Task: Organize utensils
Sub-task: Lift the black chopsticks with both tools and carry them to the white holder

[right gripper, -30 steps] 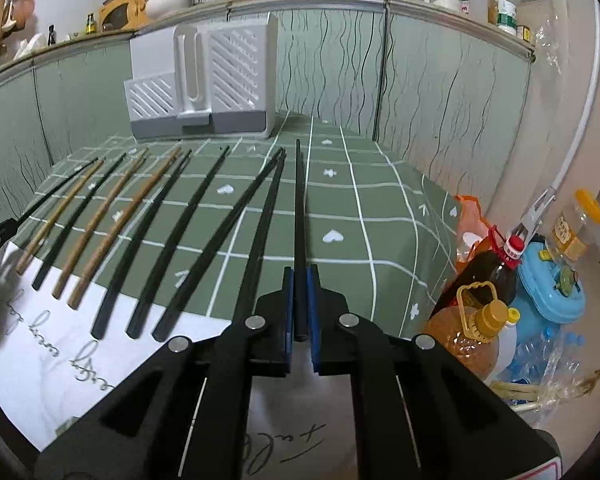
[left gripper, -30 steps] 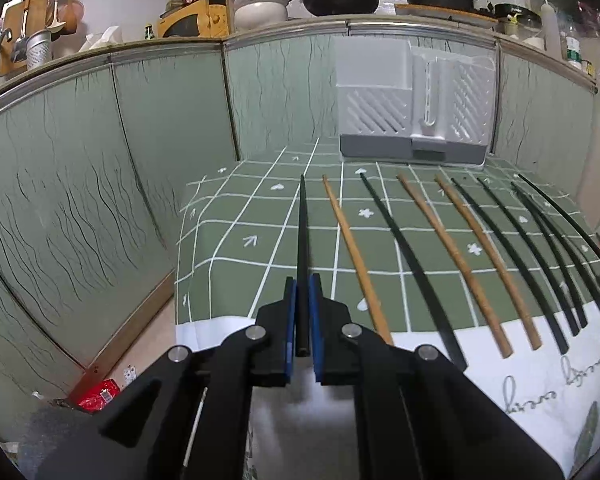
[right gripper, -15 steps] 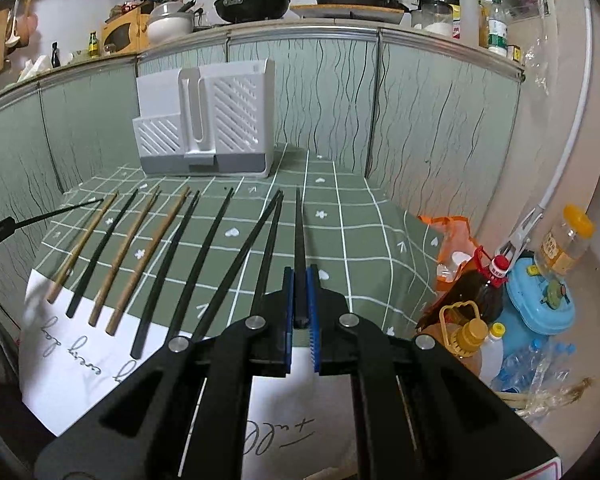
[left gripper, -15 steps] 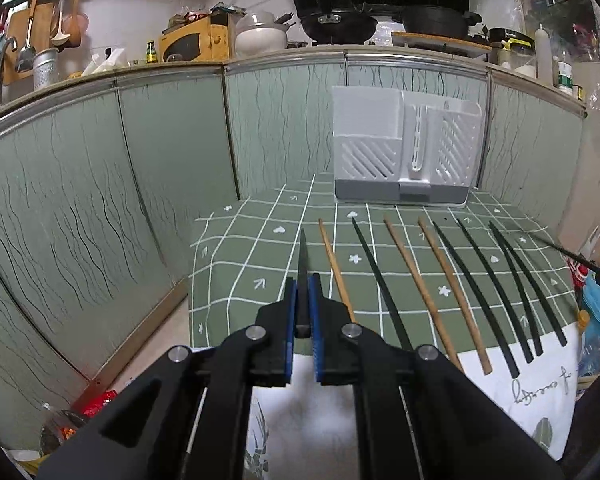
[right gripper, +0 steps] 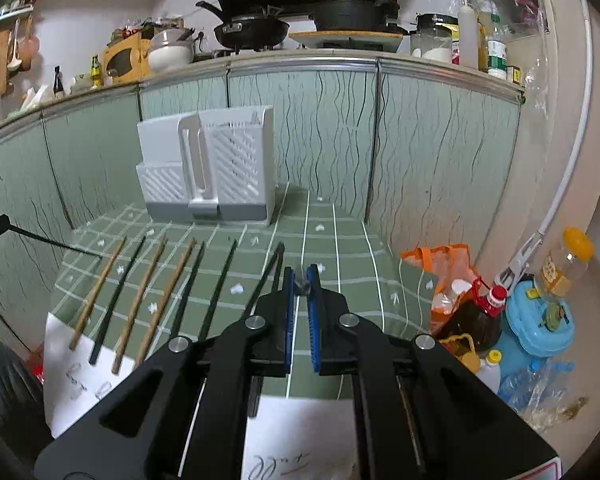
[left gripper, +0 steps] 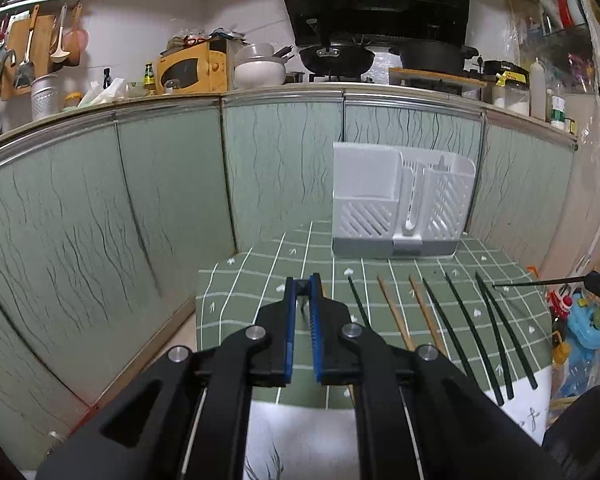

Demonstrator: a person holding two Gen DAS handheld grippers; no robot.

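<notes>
Left tool (left gripper: 302, 284) nearly closed, pinching the butt end of a black chopstick (right gripper: 56, 243); in the right view that stick stuck out from 9 o'clock, lifted above the cloth. Right tool (right gripper: 299, 274) likewise nearly closed on another black stick (left gripper: 540, 281), seen in the left view coming in from 3 o'clock, tip over the row. In each tool's own view the held stick was only a dark stub between the pads. The other chopsticks (left gripper: 436, 312) lay in a fan on the green checked cloth (left gripper: 252, 280) on the bench, black and brown mixed, tips toward 12 o'clock. White holder (left gripper: 400, 208) stood at 12 o'clock at the bench's far edge, against the cabinet panels, well apart from the row. Handling guess: sticks light, stiff, thin, smooth, so likely to swivel or slip in a two-pad grip; the thick butt end overhanging onto the white sheet (right gripper: 72, 376) looked the best place to pinch. Obstacles: neighbouring sticks lay close together, easy to knock; the two long held sticks could cross each other on the way to the holder, and its slots looked narrow. Oil bottle (right gripper: 480, 316), orange bag (right gripper: 440, 264) and blue jug (right gripper: 540, 328) stood off the bench at 3 o'clock, out of the way.
</notes>
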